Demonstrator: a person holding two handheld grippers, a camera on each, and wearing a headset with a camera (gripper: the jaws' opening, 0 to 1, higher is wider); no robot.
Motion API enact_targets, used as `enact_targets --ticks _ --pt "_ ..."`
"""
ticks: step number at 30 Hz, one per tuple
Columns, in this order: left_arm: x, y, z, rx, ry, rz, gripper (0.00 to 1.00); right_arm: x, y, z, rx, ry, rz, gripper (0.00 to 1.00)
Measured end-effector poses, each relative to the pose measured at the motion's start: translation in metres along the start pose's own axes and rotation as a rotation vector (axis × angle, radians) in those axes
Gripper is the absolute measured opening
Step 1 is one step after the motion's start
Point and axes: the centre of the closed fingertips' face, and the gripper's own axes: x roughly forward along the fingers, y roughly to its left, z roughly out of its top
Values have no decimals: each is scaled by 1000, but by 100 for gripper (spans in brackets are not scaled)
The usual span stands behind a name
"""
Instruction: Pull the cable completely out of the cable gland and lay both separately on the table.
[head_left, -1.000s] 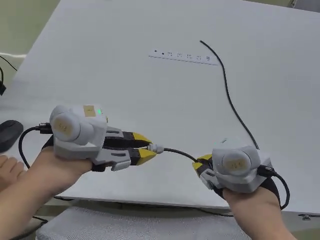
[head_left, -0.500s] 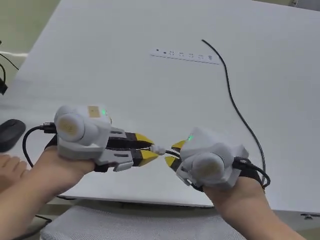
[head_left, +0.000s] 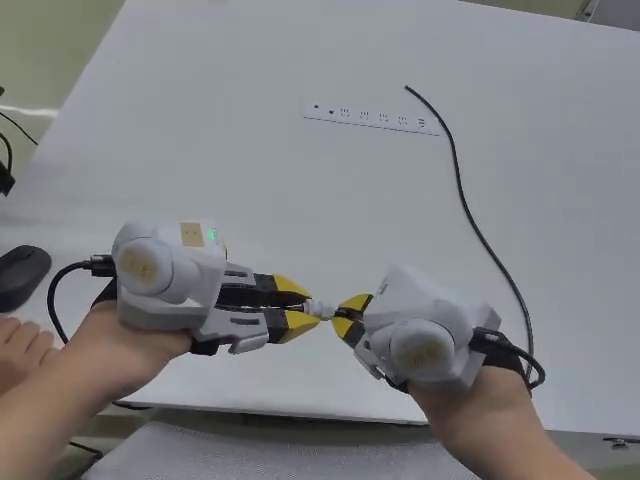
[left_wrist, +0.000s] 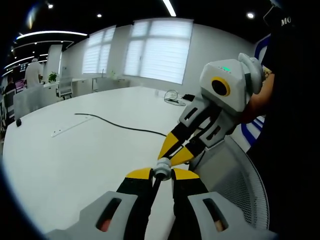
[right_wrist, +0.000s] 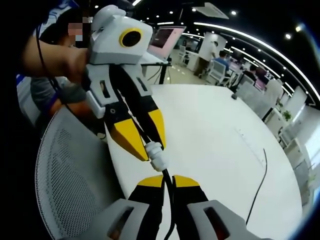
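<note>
The small white cable gland (head_left: 320, 308) hangs above the table's near edge, and my left gripper (head_left: 305, 306) is shut on it from the left. My right gripper (head_left: 341, 314) faces it tip to tip and is shut on the black cable (head_left: 470, 215) just behind the gland. In the left gripper view the gland (left_wrist: 161, 169) sits between my yellow tips (left_wrist: 162, 174), with the right gripper (left_wrist: 170, 152) close ahead. In the right gripper view the cable (right_wrist: 169, 186) runs between my jaws (right_wrist: 168, 181) up to the gland (right_wrist: 156, 155), which the left gripper (right_wrist: 152, 148) holds.
A white power strip (head_left: 370, 115) lies far out on the white table (head_left: 200, 150), the cable's free end beside it. A dark mouse (head_left: 20, 275) sits at the left edge. A mesh chair (right_wrist: 70, 170) is below the grippers.
My right gripper has slid left along the cable and turned, so it now sits right up against the gland. The left gripper has stayed about where it was.
</note>
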Motion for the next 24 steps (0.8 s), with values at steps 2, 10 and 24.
enact_targets --ticks 2,10,24 --pt "-1 2 1 3 -2 3 15 0 -4 -2 17 2 -9 0" --pt "-1 7 6 33 -7 8 15 -1 -19 -8 149 -26 -55 0" --pt "0 6 8 40 -13 14 15 0 -28 -36 418 -33 -50 0"
